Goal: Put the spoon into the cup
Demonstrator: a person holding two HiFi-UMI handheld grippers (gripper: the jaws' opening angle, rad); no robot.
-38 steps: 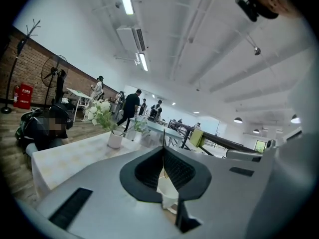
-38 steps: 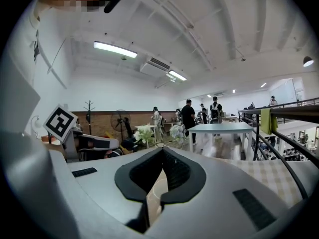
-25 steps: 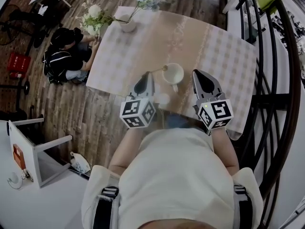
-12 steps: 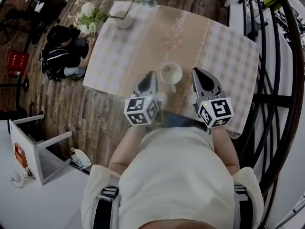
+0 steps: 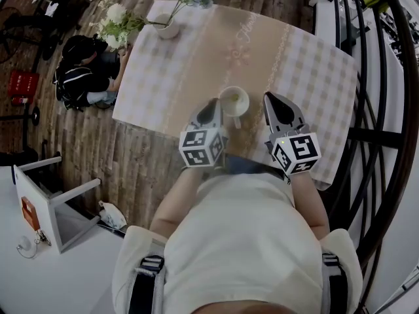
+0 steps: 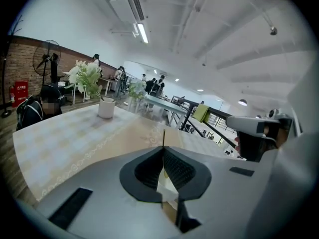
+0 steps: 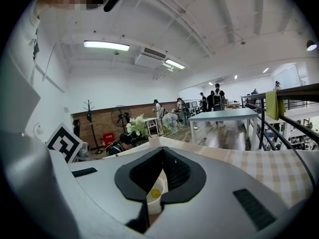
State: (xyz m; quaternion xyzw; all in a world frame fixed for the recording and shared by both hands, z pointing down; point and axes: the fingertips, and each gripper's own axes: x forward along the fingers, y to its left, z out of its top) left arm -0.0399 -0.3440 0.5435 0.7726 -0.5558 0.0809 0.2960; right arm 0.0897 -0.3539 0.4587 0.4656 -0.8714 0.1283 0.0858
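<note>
A white cup (image 5: 243,105) stands on the checked tablecloth (image 5: 308,64) near the table's front edge. My left gripper (image 5: 212,104) is shut on the thin gold handle of the spoon (image 6: 163,138), with its tips at the cup's left rim. The spoon's yellowish bowl (image 5: 233,98) lies inside the cup. In the right gripper view, the cup (image 7: 149,204) with the yellow bowl (image 7: 151,193) shows low between the jaws. My right gripper (image 5: 273,103) hangs to the right of the cup, shut and holding nothing.
A white vase (image 5: 167,29) with flowers (image 5: 118,21) stands at the table's far left corner. A person (image 5: 85,77) crouches on the floor to the left. A black railing (image 5: 386,110) runs along the right. A white stool (image 5: 46,201) stands at the lower left.
My left gripper has moved right and down to the cup's rim with the spoon. The spoon's bowl has gone from over the rim into the cup. The right gripper has hardly moved.
</note>
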